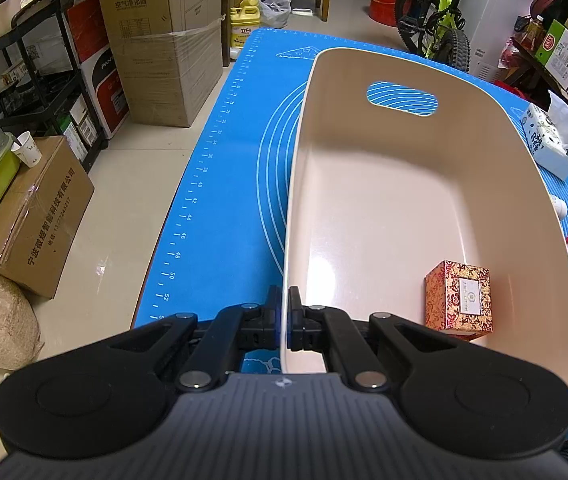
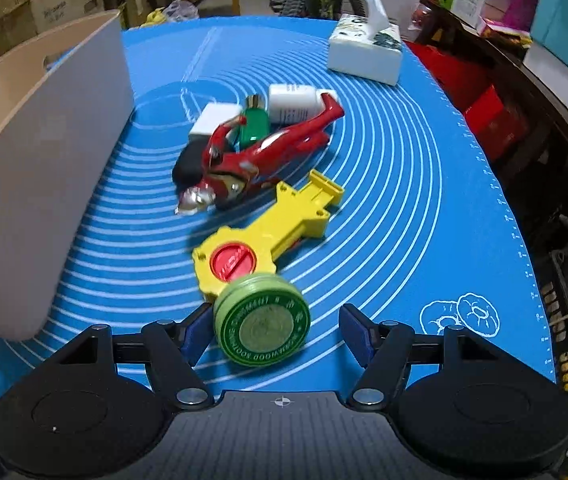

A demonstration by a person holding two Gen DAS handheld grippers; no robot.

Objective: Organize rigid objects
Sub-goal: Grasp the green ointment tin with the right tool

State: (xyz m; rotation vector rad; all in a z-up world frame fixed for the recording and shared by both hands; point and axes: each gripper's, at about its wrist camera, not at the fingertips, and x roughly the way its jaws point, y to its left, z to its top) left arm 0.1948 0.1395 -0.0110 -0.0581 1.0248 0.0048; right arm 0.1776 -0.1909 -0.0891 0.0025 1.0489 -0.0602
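The left gripper (image 1: 287, 316) is clamped on the near rim of the beige bin (image 1: 384, 184), which stands on the blue mat (image 2: 404, 200) covering the surface. Inside the bin, a red patterned box (image 1: 459, 301) sits at the near right corner. The right gripper (image 2: 279, 334) is spread wide, with a green round tin (image 2: 261, 320) lying tilted between its fingers, untouched on the right side. Right of the bin lie a yellow toy (image 2: 279, 232), a red figure (image 2: 259, 160), a green bottle (image 2: 253, 126) and two white containers (image 2: 294, 102). A tissue box (image 2: 366, 50) stands beyond them near the mat's far edge. Open mat lies right of the tin.
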